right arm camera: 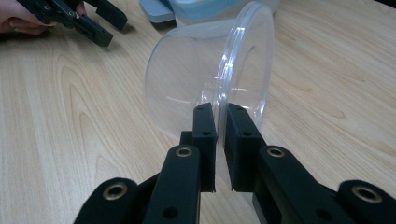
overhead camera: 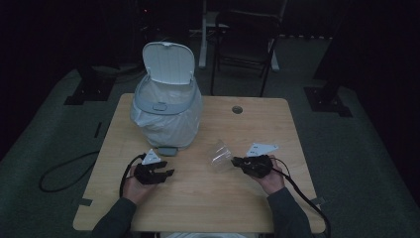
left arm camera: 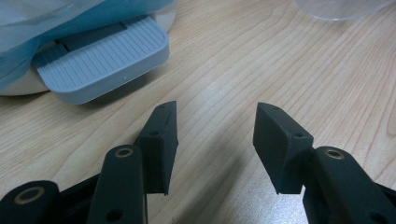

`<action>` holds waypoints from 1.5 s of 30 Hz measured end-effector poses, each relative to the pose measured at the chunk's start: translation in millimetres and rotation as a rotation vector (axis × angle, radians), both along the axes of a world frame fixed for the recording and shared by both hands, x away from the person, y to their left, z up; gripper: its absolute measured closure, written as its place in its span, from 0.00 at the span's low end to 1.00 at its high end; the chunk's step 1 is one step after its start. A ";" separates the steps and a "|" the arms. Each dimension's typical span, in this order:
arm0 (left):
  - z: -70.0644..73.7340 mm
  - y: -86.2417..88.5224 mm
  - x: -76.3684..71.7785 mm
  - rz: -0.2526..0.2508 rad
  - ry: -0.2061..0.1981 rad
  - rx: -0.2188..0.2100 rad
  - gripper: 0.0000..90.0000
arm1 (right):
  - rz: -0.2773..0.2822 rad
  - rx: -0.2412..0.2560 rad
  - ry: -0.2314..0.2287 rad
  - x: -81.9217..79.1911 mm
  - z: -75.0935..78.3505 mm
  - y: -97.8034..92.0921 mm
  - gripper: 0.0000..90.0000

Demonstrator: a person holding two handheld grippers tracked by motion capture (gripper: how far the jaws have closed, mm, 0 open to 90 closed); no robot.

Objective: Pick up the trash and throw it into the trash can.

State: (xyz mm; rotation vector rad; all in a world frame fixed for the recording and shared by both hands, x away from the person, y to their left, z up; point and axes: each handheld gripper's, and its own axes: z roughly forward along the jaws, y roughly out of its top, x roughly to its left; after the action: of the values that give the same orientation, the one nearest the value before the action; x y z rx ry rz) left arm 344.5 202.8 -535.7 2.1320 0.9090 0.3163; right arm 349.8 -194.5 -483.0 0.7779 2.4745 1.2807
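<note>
A clear plastic cup (right arm camera: 210, 70) lies on its side, and my right gripper (right arm camera: 219, 116) is shut on its rim; in the high view the cup (overhead camera: 219, 153) sits left of the right gripper (overhead camera: 236, 161). My left gripper (overhead camera: 167, 169) hovers over the table in front of the bin, open with nothing between its jaws (left arm camera: 216, 135). A small white pedal bin (overhead camera: 166, 104) with a plastic liner stands at the table's back left, lid raised. Its grey ribbed pedal (left arm camera: 102, 58) lies just ahead of the left gripper.
The wooden table (overhead camera: 208, 198) has a round cable hole (overhead camera: 237, 109) at the back. A dark chair (overhead camera: 245, 39) stands beyond the far edge. A black cable (overhead camera: 62, 173) loops on the floor at the left. The left gripper (right arm camera: 70, 16) appears far off in the right gripper view.
</note>
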 end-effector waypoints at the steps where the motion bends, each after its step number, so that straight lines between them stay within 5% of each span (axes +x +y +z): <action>1: -0.1 0.1 0.2 0.000 0.000 0.000 0.56 | -0.002 0.001 -0.006 -0.1 0.2 -0.2 0.92; 20: -5.5 -2.0 1.9 -0.004 0.023 0.010 0.55 | -0.030 0.058 -0.054 5.8 19.0 -10.9 0.93; 45: -8.2 -5.2 0.4 -0.034 0.006 -0.003 0.46 | -0.046 0.094 -0.118 22.4 56.2 -16.5 0.93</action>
State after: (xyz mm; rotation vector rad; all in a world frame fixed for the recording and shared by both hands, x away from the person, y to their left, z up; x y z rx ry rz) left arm 344.8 197.6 -543.9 2.1439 0.8756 0.2910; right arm 372.1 -211.0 -426.8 0.7543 2.3056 1.3936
